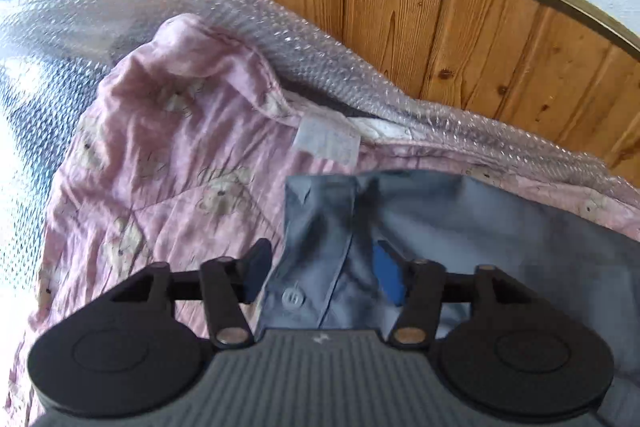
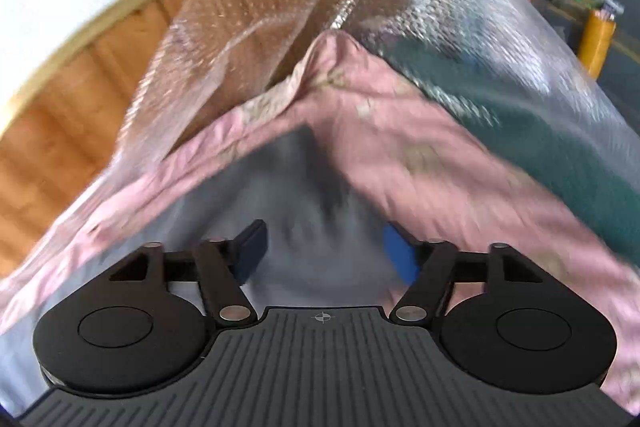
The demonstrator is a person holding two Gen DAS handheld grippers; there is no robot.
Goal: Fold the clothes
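item: blue-grey shirt [image 1: 460, 227], buttoned placket and collar uppermost, laid on a pink printed quilt [image 1: 168, 155]; the quilt taken as landmark. left gripper [image 1: 320, 267] held spread astride the placket, nothing pinched. right gripper [image 2: 324, 251] spread above the shirt, view blurred. bubble wrap [image 1: 320, 67] behind the quilt. risk: quilt fabric pinched along with the shirt; a single layer slipping from the pads, skewing the fold.

Daylight, glare blown out left; right wrist motion-blurred; fisheye-bent edges.
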